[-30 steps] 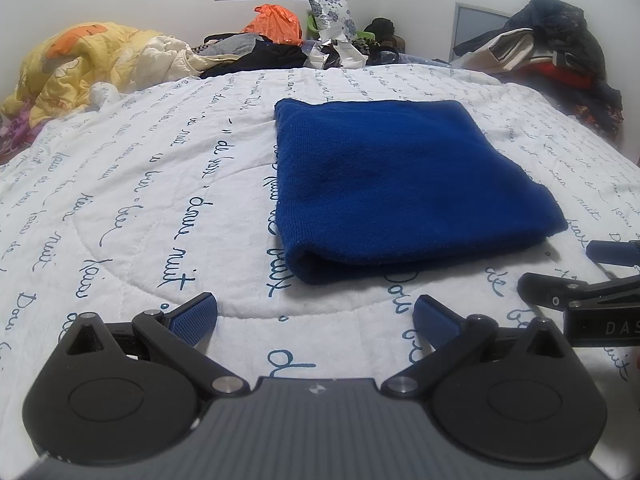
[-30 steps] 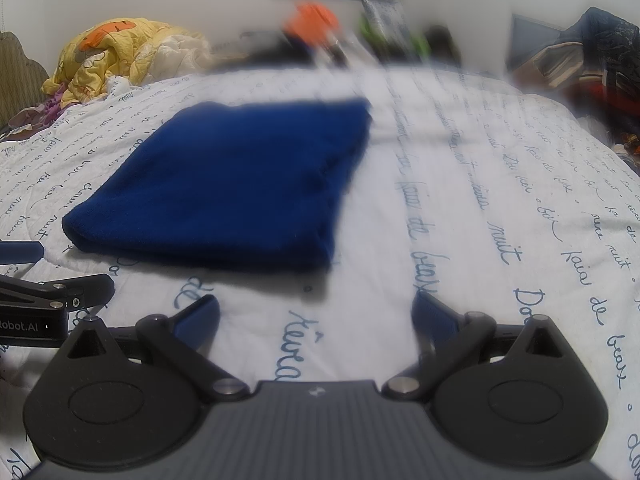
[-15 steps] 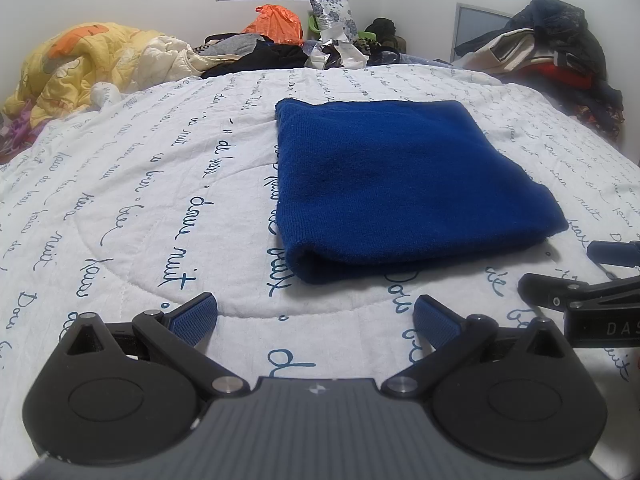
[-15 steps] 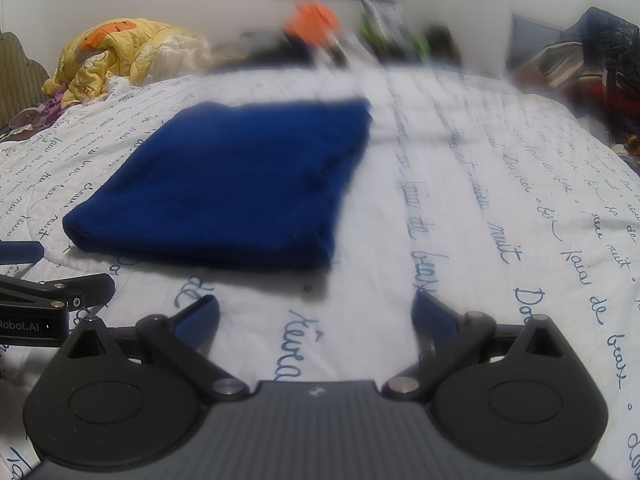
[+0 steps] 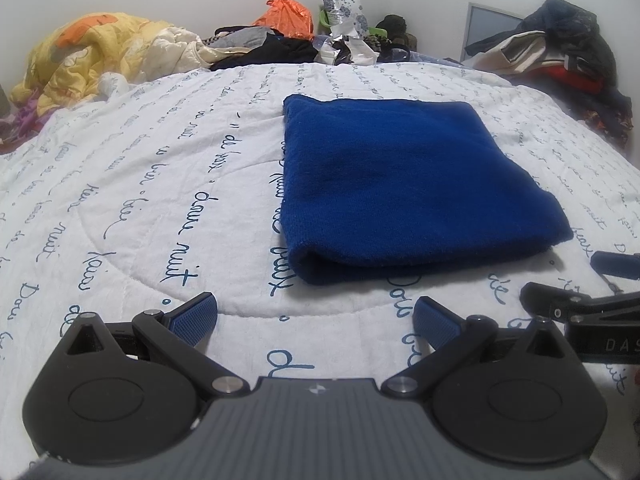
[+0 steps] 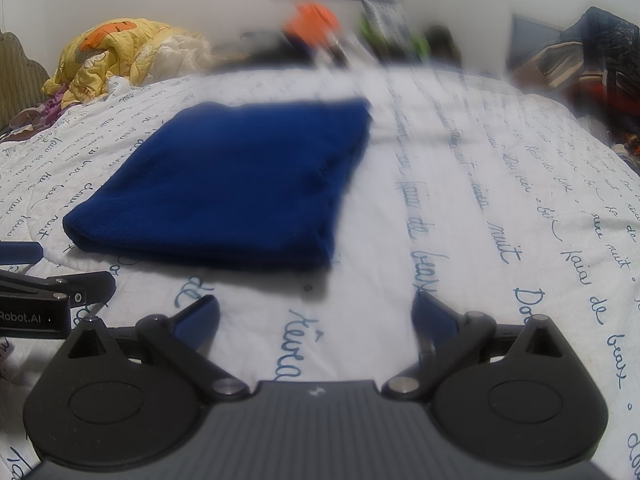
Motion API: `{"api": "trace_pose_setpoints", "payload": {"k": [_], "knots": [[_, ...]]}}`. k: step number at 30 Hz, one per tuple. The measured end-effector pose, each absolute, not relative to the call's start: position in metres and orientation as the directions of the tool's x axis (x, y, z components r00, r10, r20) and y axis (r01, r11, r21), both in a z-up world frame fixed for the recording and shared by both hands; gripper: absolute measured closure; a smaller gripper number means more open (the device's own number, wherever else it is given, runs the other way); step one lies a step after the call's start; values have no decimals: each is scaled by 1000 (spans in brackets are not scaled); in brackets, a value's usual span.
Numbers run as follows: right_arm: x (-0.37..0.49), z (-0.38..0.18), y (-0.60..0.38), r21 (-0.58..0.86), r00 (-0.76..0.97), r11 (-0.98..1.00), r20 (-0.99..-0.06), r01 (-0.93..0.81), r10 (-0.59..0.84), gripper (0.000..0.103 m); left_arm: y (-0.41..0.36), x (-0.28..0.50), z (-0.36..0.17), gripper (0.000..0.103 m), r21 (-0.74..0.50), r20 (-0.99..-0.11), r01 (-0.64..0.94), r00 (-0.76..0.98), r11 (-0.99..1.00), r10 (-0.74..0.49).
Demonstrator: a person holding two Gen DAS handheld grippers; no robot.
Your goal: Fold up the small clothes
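Observation:
A dark blue cloth (image 5: 408, 184) lies folded into a flat rectangle on the white bedspread (image 5: 132, 200), its thick folded edge facing me. My left gripper (image 5: 314, 316) hovers just short of that near edge, open and holding nothing. In the right wrist view the same blue cloth (image 6: 236, 184) sits ahead and to the left. My right gripper (image 6: 316, 316) is open and holds nothing, set back from the cloth's right corner. Each gripper shows at the edge of the other's view: the right gripper (image 5: 592, 304) and the left gripper (image 6: 52, 300).
The white bedspread carries blue script lettering. A yellow quilt (image 5: 96, 56) is heaped at the far left. Mixed clothes and bags (image 5: 304, 36) line the back by the wall. A dark pile of clothing (image 5: 560, 60) sits at the far right.

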State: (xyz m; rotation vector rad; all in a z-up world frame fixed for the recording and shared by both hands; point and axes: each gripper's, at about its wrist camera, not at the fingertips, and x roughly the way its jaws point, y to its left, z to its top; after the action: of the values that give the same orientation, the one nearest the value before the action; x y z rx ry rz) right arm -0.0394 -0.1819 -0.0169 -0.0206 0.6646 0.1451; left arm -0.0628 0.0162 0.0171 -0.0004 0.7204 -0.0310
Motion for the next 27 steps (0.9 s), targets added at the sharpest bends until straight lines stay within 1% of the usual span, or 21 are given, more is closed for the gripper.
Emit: {"api": "trace_pose_setpoints", "payload": {"k": [4, 21, 23, 25, 27], "knots": [[-40, -17, -182, 27, 777, 990, -616, -141, 127, 0, 17, -62, 19, 0, -16, -672, 33, 740, 999, -35], [-39, -17, -182, 27, 777, 990, -616, -141, 128, 0, 16, -63, 18, 0, -8, -665, 37, 746, 999, -33], [-39, -17, -182, 27, 778, 990, -616, -141, 128, 0, 19, -65, 19, 0, -23, -657, 7, 753, 1000, -20], [-39, -17, -182, 27, 777, 990, -616, -141, 128, 0, 22, -65, 19, 0, -9, -649, -39, 760, 999, 24], [-40, -17, -182, 27, 777, 990, -616, -141, 128, 0, 27, -67, 23, 0, -13, -646, -55, 762, 998, 33]]}}
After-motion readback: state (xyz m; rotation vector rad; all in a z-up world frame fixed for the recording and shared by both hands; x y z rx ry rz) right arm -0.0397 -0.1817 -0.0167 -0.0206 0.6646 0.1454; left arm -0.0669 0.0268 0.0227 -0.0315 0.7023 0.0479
